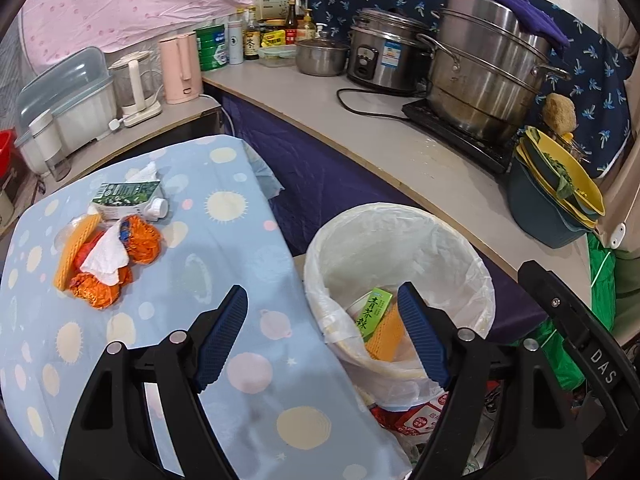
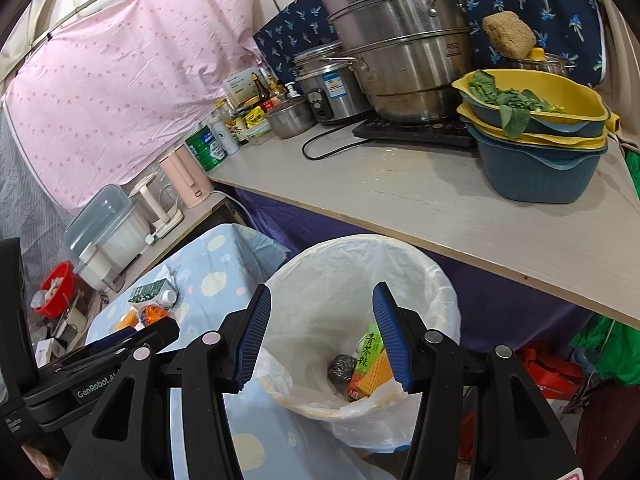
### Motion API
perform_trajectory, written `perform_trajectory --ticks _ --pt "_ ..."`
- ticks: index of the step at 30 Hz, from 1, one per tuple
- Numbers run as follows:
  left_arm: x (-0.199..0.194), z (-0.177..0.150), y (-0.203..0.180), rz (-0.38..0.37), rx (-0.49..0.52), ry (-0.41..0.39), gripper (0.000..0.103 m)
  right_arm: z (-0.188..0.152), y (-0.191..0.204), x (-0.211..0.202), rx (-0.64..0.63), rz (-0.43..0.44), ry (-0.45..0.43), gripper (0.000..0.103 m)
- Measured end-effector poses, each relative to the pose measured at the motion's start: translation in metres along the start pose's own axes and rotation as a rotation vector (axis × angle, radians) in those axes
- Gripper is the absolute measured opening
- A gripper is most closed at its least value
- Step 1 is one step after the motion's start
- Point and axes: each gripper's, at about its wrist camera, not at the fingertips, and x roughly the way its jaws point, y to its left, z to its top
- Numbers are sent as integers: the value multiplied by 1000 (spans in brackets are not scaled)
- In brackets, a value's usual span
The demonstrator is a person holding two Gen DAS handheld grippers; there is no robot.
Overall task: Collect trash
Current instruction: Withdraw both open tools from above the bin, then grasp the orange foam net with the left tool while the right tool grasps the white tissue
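Trash (image 1: 102, 252) lay heaped on the blue spotted cloth (image 1: 224, 264) over the bench, at about ten o'clock from my left gripper (image 1: 322, 336): orange netting, a white tissue, a yellow foam sleeve, and a green-and-white carton (image 1: 130, 198) just behind them. I had the left jaws spread wide with nothing between them, one finger over the cloth and the other over the bin (image 1: 400, 240). The bin, lined with a white bag, stood just beside the cloth at about one o'clock. Inside it I saw a green tea box (image 2: 370, 350), a yellow foam piece and a steel scourer (image 2: 341, 366). My right gripper (image 2: 320, 340) hung over the bin's mouth, jaws partly spread and empty.
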Motion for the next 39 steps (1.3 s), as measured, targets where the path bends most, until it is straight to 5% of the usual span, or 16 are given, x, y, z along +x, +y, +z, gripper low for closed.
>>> perform_trajectory --ticks 15,31,39 --pt "-15 -18 95 109 -147 -18 79 -22 94 33 -151 92 85 53" --pt "-17 -55 239 334 -353 29 85 -64 210 95 -318 220 232 53" --pt "-2 -59 298 358 -422 56 85 -86 270 140 -369 292 315 53"
